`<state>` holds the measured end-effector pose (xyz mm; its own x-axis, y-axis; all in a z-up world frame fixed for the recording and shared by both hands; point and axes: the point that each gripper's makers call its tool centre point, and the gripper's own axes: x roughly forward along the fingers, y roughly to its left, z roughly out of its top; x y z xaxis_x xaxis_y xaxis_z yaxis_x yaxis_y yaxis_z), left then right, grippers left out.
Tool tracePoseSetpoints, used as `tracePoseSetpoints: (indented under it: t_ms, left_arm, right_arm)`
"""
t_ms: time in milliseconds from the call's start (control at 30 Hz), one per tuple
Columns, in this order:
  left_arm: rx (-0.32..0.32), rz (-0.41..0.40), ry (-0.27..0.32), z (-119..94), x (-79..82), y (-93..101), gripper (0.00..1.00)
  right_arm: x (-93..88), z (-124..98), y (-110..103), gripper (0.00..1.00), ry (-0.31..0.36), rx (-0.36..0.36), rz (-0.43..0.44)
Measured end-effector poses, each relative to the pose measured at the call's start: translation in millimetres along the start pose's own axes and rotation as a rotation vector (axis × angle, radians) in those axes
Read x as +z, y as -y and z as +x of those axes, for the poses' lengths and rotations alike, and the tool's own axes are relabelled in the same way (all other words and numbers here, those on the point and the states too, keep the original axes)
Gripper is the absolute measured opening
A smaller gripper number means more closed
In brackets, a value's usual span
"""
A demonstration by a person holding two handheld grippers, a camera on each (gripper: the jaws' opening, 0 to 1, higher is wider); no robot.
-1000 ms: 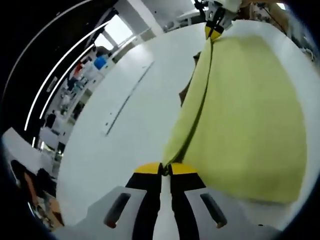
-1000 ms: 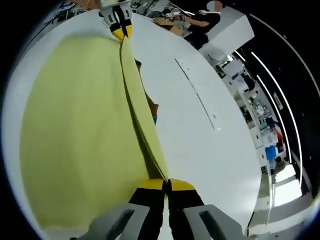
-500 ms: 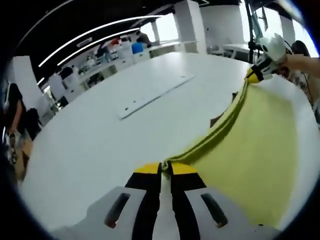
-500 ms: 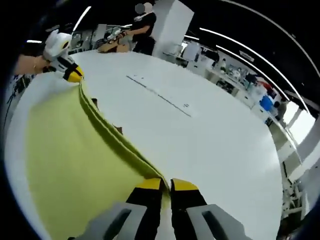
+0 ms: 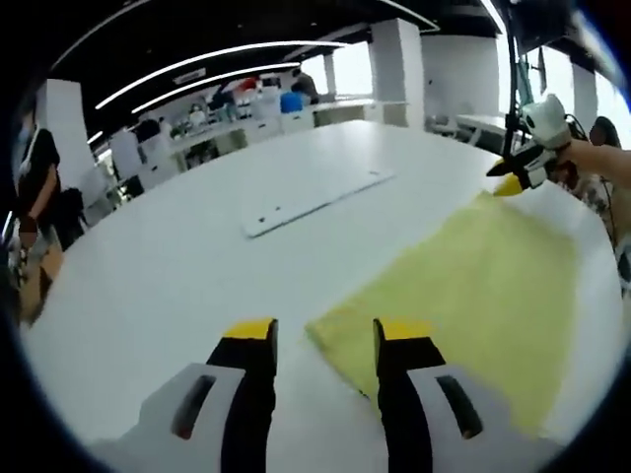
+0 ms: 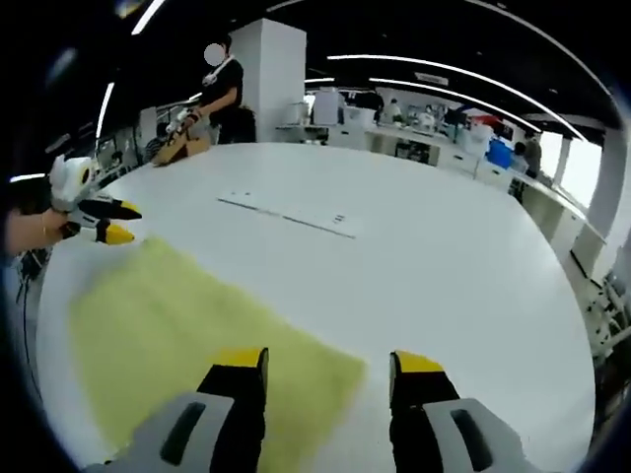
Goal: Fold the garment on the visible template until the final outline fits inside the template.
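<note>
Both hand-held grippers, left [image 5: 323, 340] and right [image 6: 325, 370], gape empty; soft, light yellow garment [image 5: 463, 296] lies limp ahead; pinch its corners.

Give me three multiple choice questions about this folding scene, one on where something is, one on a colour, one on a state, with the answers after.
1. Where does the garment lie?
A. flat on the white table
B. hanging off a chair
C. on the floor

2. What colour is the garment?
A. blue
B. yellow-green
C. red

3. How are the left tongs set?
A. shut on the garment
C. shut on a ruler
B. open, holding nothing

Answers: 1 A, the cloth spreads flat on the tabletop in both views. 2 B, it is pale yellow-green. 3 B, the jaws stand apart with the garment's corner lying between them; the right tongs are open too.
</note>
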<state>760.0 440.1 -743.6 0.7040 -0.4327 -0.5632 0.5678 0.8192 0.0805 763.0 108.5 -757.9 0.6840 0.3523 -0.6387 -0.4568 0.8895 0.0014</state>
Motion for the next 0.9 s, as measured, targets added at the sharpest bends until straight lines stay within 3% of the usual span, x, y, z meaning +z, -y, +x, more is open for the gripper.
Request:
tracePoseSetpoints:
  t_ms: [100, 233, 367, 667, 900]
  left_arm:
    - [-0.025, -0.023, 0.011, -5.0, -0.5, 3.2, 0.47]
    - [-0.057, -0.094, 0.030, -17.6, -2.7, 14.8, 0.59]
    - [-0.081, -0.126, 0.037, -30.8, -7.2, 24.8, 0.65]
    - [-0.124, -0.114, 0.040, -55.0, -16.7, 44.8, 0.66]
    - [-0.148, -0.097, 0.042, -72.9, -25.8, 59.5, 0.61]
  right_arm:
    - [-1.1, -4.9, -10.1, 0.58, -0.001, 0.043, 0.023]
    - [-6.5, -14.4, -29.5, 0.73, 0.001, 0.135, 0.166]
    - [-14.0, -28.4, -40.0, 0.77, -0.001, 0.158, 0.150]
    - [-31.5, -59.5, -55.9, 0.79, -0.032, 0.199, 0.165]
    - [-48.8, -81.7, -65.6, 0.78, -0.047, 0.213, 0.163]
